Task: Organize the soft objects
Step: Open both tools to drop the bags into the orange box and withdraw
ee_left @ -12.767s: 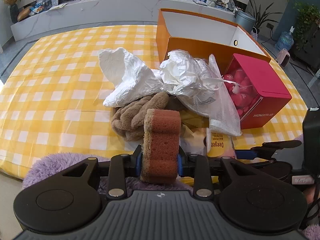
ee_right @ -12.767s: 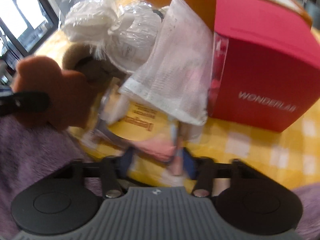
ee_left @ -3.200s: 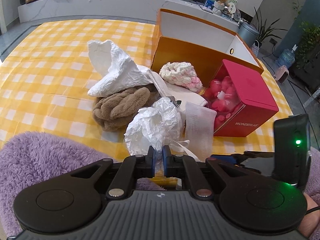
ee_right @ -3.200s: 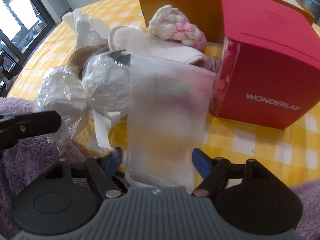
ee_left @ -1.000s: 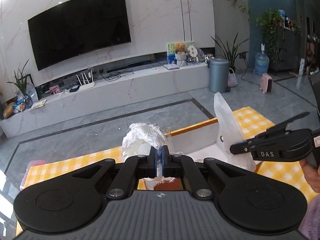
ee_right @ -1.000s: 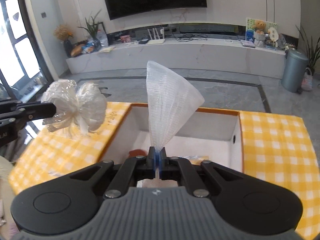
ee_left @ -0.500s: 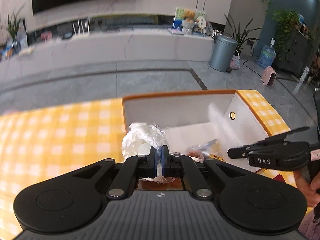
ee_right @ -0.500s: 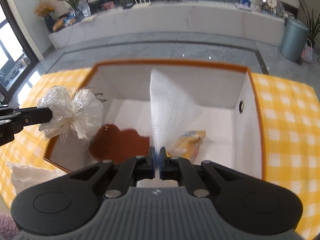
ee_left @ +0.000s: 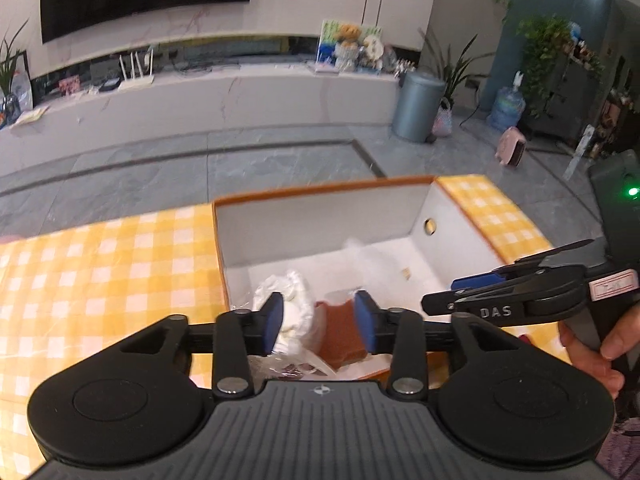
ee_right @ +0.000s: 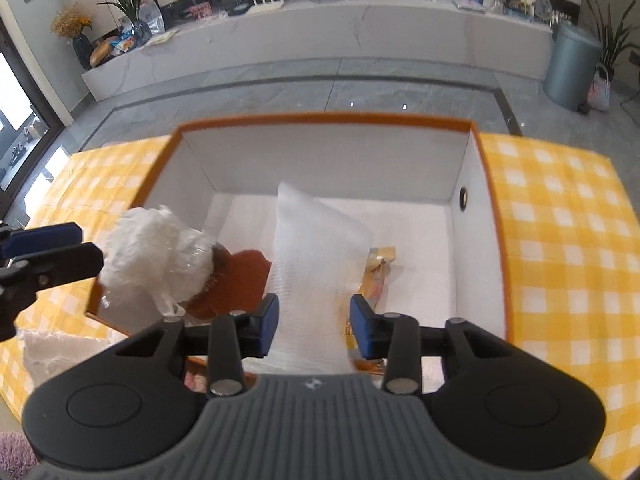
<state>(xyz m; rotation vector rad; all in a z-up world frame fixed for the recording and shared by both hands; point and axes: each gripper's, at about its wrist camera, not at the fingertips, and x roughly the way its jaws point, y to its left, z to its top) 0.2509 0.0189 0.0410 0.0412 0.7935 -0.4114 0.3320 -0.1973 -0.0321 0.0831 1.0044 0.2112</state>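
An orange box (ee_right: 320,118) with a white inside stands on the yellow checked table. My left gripper (ee_left: 319,322) hangs over its near left corner, jaws opening. The white crinkly wrapped bundle (ee_left: 292,312) lies loose between them, beside the left pad and clear of the right one. My right gripper (ee_right: 314,325) is over the box's middle, jaws opening too. The white mesh bag (ee_right: 316,248) stands between its pads with a gap on each side. A brown sponge (ee_right: 240,280) and a yellow packet (ee_right: 378,264) lie on the box floor. The right wrist view shows the left gripper (ee_right: 60,250) and the bundle (ee_right: 156,256) at the left.
A crumpled white paper bag (ee_right: 52,348) lies on the tablecloth (ee_right: 560,240) left of the box. A person's hand (ee_left: 592,352) holds the right gripper (ee_left: 460,292). Beyond the table are a grey floor, a low white cabinet and a grey bin (ee_left: 418,106).
Both grippers' jaws have gone from shut to apart, letting go of the bundle and the mesh bag over the box. Both have sunk closer to the box.
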